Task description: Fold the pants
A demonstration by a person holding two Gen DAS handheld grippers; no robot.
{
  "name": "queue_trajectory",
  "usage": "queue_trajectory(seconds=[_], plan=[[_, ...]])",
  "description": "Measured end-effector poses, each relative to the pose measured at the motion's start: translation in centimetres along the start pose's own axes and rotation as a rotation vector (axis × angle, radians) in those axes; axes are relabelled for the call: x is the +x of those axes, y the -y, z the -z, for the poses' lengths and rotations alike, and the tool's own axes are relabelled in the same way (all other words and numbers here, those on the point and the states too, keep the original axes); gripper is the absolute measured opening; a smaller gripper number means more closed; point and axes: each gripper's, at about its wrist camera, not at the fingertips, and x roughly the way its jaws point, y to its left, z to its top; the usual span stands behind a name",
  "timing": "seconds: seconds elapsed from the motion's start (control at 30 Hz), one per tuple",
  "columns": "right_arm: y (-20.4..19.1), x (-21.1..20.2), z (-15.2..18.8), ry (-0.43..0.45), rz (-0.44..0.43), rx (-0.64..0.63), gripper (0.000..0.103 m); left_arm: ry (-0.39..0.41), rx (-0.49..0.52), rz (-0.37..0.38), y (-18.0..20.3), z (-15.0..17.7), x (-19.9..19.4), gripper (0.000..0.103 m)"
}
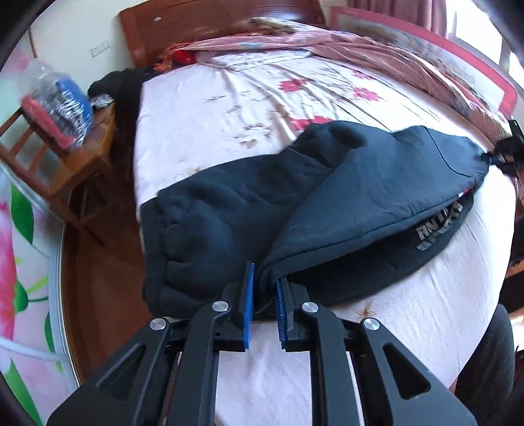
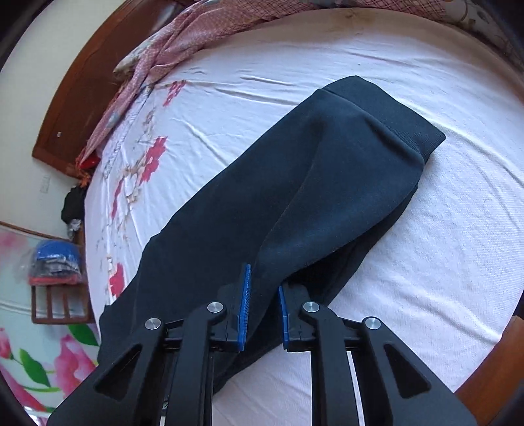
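Note:
Dark navy sweatpants [image 1: 327, 196] lie on the white floral bed sheet [image 1: 229, 108]. My left gripper [image 1: 265, 278] is shut on one corner of the pants and lifts it off the bed. My right gripper [image 1: 491, 159] shows at the far right of the left wrist view, pinching the other corner. Grey lettering [image 1: 437, 229] shows on the layer underneath. In the right wrist view my right gripper [image 2: 264, 288] is shut on the raised fabric of the pants [image 2: 294, 196]. The held layer is folded over towards the ribbed cuff end [image 2: 393, 131].
A pink blanket [image 1: 327, 39] is bunched along the wooden headboard [image 1: 196, 19]. A wooden chair [image 1: 65, 141] with a plastic-wrapped bundle [image 1: 55, 105] stands left of the bed. A red-framed window [image 1: 458, 49] is at the right. The bed's left edge [image 1: 137, 196] drops to a brown floor.

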Motion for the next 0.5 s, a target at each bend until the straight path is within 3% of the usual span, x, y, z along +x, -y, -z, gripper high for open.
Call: queue_trajectory(seconds=[0.13,0.2,0.37,0.5], plan=[[0.7,0.4,0.9,-0.028,0.035,-0.009,0.014,0.003,0.065,-0.039,0.0,0.3,-0.3,0.012],[1.8,0.6,1.3,-0.039,0.043,0.013,0.014,-0.008,0.075,-0.019,-0.2,0.5,0.1,0.012],[4.8,1.7,1.2,-0.033,0.127,0.101,0.014,-0.089,0.161,-0.036,1.6,2.8,2.9,0.012],[2.7,0.7,2.9,-0.071,0.167,0.066,0.018,-0.036,0.136,-0.054,2.6,3.4,1.4,0.015]])
